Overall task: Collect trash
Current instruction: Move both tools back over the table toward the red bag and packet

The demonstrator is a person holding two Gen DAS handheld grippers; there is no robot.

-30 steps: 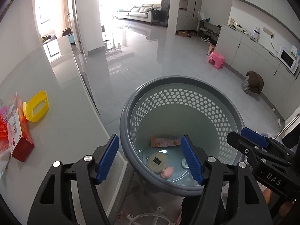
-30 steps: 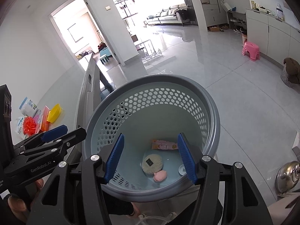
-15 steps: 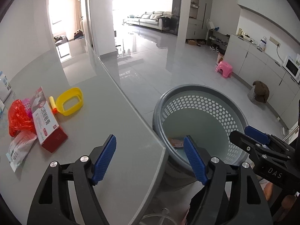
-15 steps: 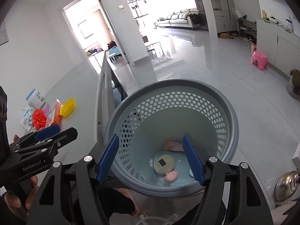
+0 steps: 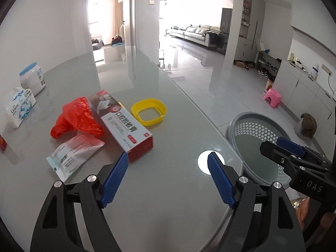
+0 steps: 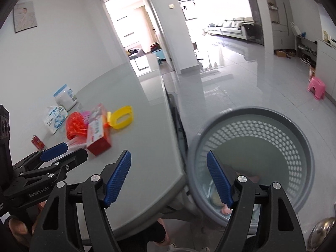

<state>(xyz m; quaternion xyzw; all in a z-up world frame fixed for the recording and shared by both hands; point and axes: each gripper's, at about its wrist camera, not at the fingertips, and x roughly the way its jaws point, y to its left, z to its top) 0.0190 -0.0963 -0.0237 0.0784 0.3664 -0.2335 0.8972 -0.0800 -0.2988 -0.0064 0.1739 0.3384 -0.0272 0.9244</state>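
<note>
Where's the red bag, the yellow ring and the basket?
red bag (image 5: pixel 76 120), left wrist view, its crumpled middle
yellow ring (image 5: pixel 160 108), left wrist view, right rim
basket (image 6: pixel 302 130), right wrist view, far rim

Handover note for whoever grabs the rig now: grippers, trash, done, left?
Left gripper: open, empty, jaws just been opening, over the table.
Right gripper: open, empty, jaws just been opening, above the table edge beside the basket.
Done: a few pieces already lie in the basket, on the floor by the table.
Left: red bag, red-and-white box, white pouch, yellow ring, all on the table. Tissue pack and jar behind them: unclear if trash.
</note>
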